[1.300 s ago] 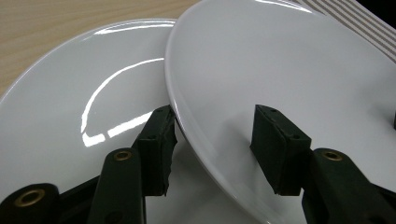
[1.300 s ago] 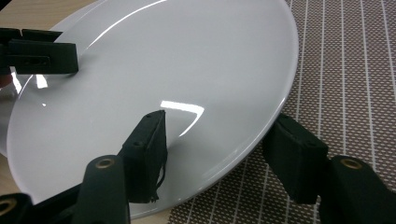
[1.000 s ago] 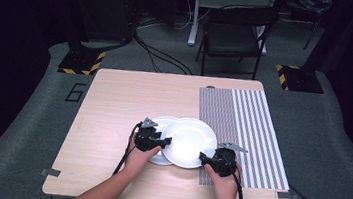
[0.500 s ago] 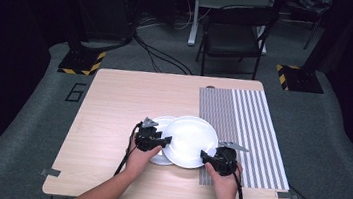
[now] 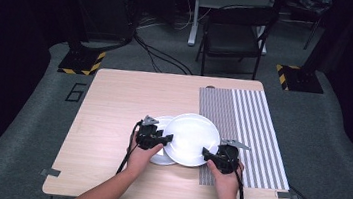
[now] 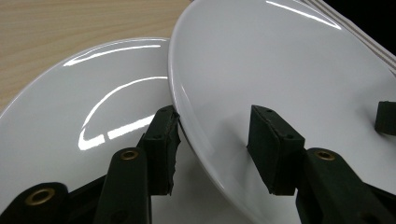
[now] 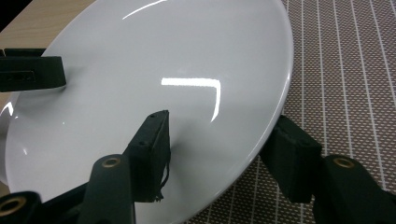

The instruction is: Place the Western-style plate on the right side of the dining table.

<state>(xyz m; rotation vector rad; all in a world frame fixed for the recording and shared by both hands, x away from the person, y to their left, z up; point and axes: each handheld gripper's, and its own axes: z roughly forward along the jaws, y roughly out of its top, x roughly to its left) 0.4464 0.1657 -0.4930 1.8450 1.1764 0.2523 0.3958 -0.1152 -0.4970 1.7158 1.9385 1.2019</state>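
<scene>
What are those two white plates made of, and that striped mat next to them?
The upper plate and the lower plate look like glazed ceramic: smooth, glossy white, with sharp light streaks. Hard plastic cannot be ruled out by look alone. The striped mat appears woven, vinyl or fabric mesh; the right gripper view shows a fine dotted weave with pale lines, matte.

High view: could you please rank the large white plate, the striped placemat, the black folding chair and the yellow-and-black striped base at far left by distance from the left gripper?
From the left gripper:
1. Large white plate, with its rim between the jaws.
2. Striped placemat, on the table's right side.
3. Yellow-and-black striped base, on the floor past the table's far left corner.
4. Black folding chair, beyond the far edge.
</scene>
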